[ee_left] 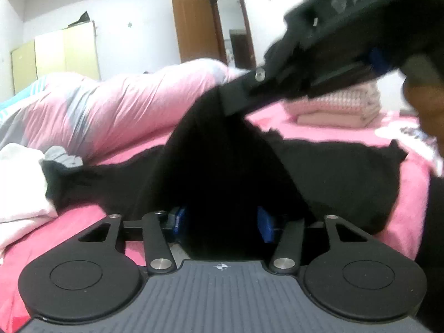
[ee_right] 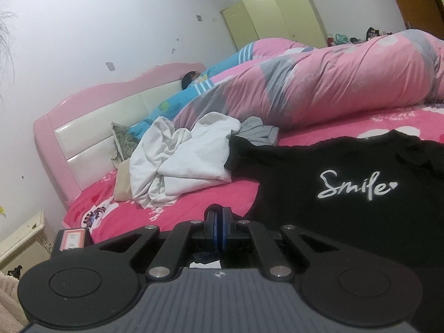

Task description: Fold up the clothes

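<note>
Our left gripper (ee_left: 220,222) has spread jaws with a hanging fold of the black shirt (ee_left: 333,172) between them, mid-frame. Our right gripper (ee_right: 219,226), jaws pressed together, pinches that shirt up at the upper right.

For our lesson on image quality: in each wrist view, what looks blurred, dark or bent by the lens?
Left wrist view: the right tongs and the hand are smeared by motion blur; the black shirt is too dark to show folds; the wardrobe leans with fisheye distortion. Right wrist view: sharper, the "Smile" print reads clearly; the headboard curves; lighting is soft and even.
</note>
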Demonstrator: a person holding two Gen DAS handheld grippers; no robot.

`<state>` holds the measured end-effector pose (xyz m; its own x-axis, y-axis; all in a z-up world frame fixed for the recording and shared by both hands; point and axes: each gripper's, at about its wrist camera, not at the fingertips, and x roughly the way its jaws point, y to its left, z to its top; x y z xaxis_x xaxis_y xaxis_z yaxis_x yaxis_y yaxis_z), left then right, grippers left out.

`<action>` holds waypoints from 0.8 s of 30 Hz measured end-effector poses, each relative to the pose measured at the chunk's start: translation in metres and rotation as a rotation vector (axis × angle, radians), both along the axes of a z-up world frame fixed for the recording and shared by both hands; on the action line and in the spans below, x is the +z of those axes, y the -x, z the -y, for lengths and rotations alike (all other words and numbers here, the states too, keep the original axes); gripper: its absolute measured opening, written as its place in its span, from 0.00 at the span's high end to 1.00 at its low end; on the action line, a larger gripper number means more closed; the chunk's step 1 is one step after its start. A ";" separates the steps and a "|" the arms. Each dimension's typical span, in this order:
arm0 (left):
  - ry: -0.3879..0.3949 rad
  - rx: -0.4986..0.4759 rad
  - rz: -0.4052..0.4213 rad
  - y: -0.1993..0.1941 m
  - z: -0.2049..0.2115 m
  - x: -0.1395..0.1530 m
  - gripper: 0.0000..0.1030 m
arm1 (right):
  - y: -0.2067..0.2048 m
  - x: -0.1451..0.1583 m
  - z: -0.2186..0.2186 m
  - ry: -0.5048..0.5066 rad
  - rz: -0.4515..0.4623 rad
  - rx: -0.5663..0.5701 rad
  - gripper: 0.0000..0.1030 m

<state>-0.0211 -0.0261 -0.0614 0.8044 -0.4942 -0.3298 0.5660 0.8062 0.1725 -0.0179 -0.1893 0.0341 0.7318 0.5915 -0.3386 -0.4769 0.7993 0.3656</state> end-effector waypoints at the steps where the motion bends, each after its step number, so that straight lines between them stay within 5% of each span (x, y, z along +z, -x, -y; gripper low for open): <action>1: 0.007 -0.007 -0.001 0.001 0.000 0.001 0.57 | -0.001 0.000 0.002 -0.005 0.001 -0.001 0.98; 14: -0.041 -0.036 -0.059 0.001 0.005 -0.010 0.56 | -0.020 -0.006 0.040 -0.114 -0.039 -0.065 0.98; 24: -0.104 -0.017 -0.083 -0.013 0.010 -0.014 0.56 | -0.011 -0.019 0.045 -0.093 -0.079 -0.102 0.96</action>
<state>-0.0082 -0.0361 -0.0751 0.7644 -0.4667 -0.4450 0.5948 0.7767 0.2071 -0.0070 -0.2347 0.0153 0.7630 0.5467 -0.3448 -0.3612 0.8031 0.4739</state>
